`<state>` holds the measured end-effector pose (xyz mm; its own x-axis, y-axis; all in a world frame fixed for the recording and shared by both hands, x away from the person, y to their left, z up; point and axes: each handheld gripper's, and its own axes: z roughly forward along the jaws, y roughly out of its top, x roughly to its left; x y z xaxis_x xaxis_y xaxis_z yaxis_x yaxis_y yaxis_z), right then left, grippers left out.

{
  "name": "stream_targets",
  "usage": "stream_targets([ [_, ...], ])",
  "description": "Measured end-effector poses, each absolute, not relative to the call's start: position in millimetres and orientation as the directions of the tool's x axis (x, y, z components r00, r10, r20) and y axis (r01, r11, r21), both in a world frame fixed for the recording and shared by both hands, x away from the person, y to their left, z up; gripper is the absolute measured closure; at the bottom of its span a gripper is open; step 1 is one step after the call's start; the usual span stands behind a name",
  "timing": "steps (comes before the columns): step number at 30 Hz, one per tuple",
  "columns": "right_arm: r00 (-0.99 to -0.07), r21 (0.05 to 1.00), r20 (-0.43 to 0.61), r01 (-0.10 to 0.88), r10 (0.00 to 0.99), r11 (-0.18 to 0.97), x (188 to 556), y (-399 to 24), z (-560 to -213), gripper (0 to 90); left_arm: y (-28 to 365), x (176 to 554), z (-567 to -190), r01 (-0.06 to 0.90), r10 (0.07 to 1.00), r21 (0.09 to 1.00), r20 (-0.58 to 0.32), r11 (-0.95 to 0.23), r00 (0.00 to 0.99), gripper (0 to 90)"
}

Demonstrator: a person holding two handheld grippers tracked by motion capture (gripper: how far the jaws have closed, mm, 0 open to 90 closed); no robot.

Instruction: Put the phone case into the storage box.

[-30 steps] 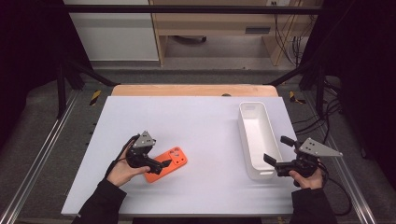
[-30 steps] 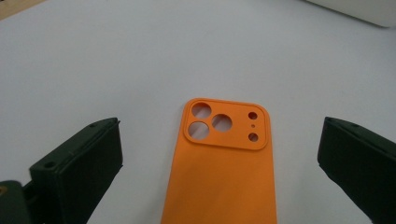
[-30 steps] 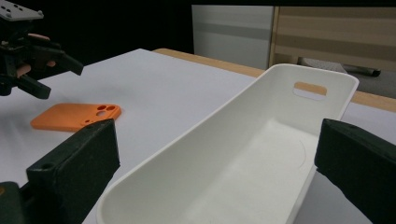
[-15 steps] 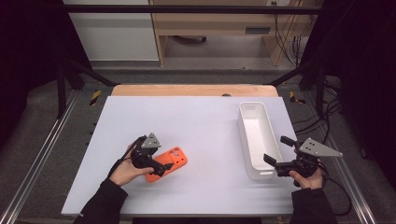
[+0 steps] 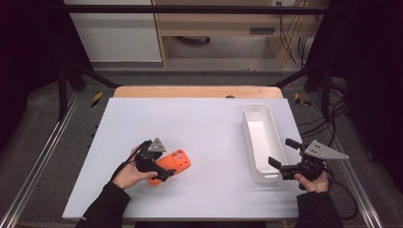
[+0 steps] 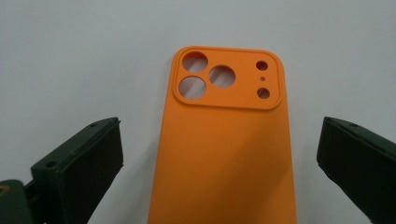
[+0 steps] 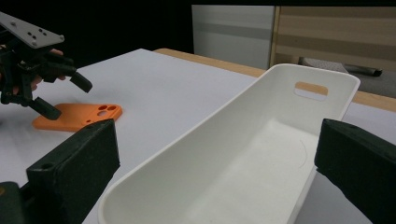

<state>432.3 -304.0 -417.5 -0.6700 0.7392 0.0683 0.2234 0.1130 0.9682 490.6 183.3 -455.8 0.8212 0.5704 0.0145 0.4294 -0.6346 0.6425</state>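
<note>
We wear black long sleeves on both arms. Our left gripper (image 5: 161, 167) and right gripper (image 5: 283, 156) are black, each topped with a grey three-cornered plate dotted with small holes. Their blocky dark jaws show screw holes, and black cables trail behind.

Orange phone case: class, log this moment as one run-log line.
left gripper: open, straddling orange phone case, flat on table | right gripper: open at near end of white bin | bin: nothing inside
</note>
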Motion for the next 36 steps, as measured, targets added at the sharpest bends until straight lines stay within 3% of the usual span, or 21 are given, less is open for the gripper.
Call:
stream_targets([
  [36,-0.672,0.967,0.073,0.229,0.737,0.113,433,-304,-418,0.4,178,493,-469,0.437,0.527,0.525,0.026,-0.731,0.850,10.6],
])
